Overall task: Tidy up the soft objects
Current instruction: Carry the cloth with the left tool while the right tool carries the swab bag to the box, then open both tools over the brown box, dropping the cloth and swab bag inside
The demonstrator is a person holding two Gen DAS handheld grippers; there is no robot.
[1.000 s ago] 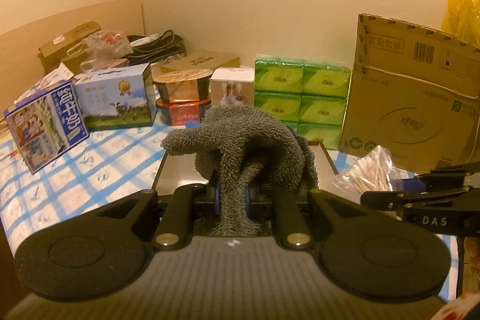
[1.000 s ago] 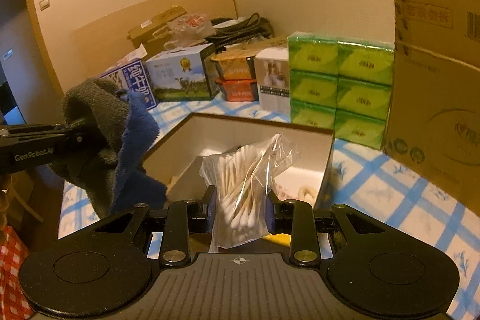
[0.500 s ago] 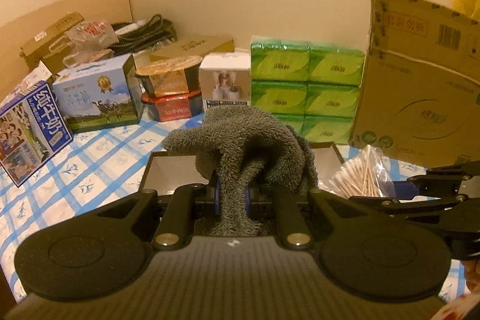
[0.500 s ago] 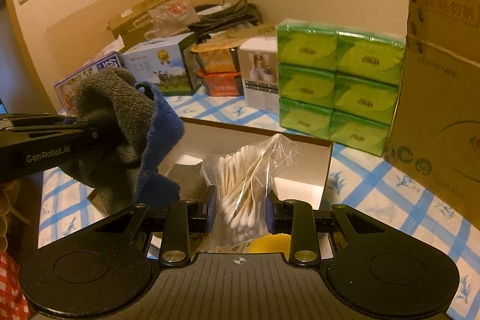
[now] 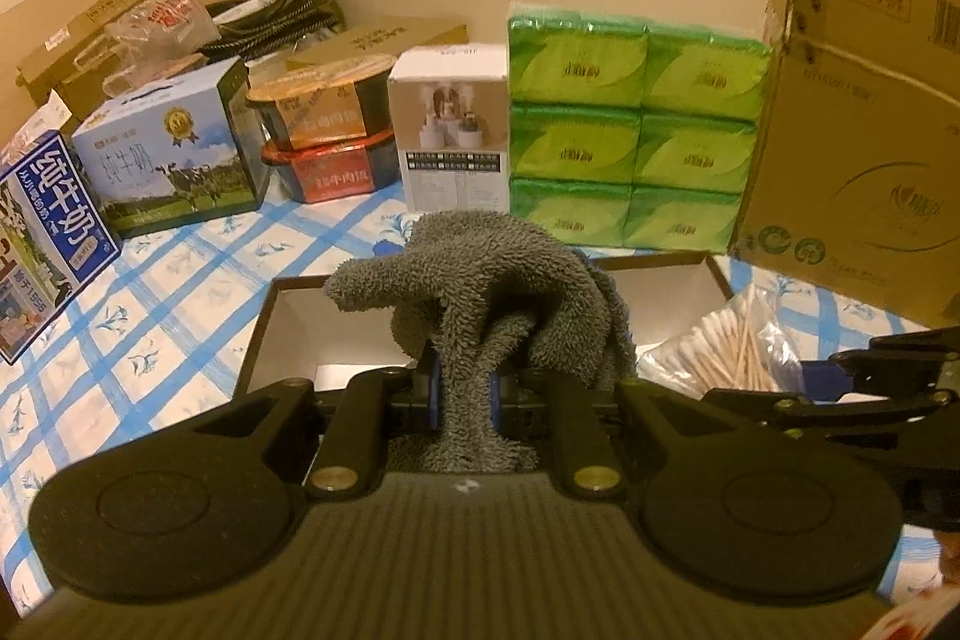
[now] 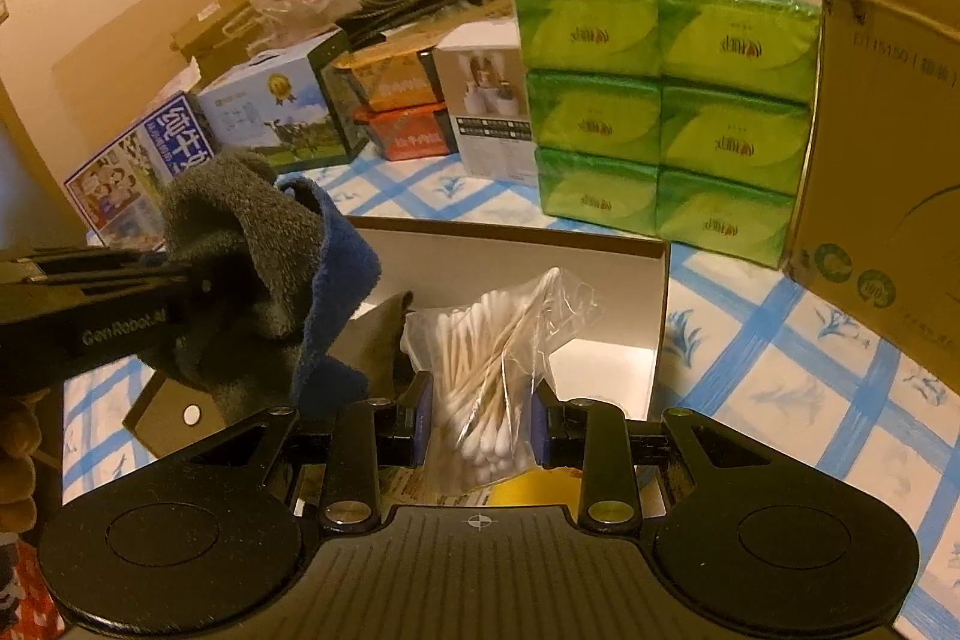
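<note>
Carrying step, over the open box [image 6: 600, 244]. Left gripper [image 5: 462, 394] clamped on grey towel [image 5: 498, 280], above the box's left part; right gripper [image 6: 480, 418] pinching bag of cotton swabs [image 6: 492, 340], near its right wall. Next, probably: lower both inside, then release gently.

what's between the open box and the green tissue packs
Only a bare strip of the blue checked tablecloth separates the open box from the green tissue packs; the right wrist view shows it best.
</note>
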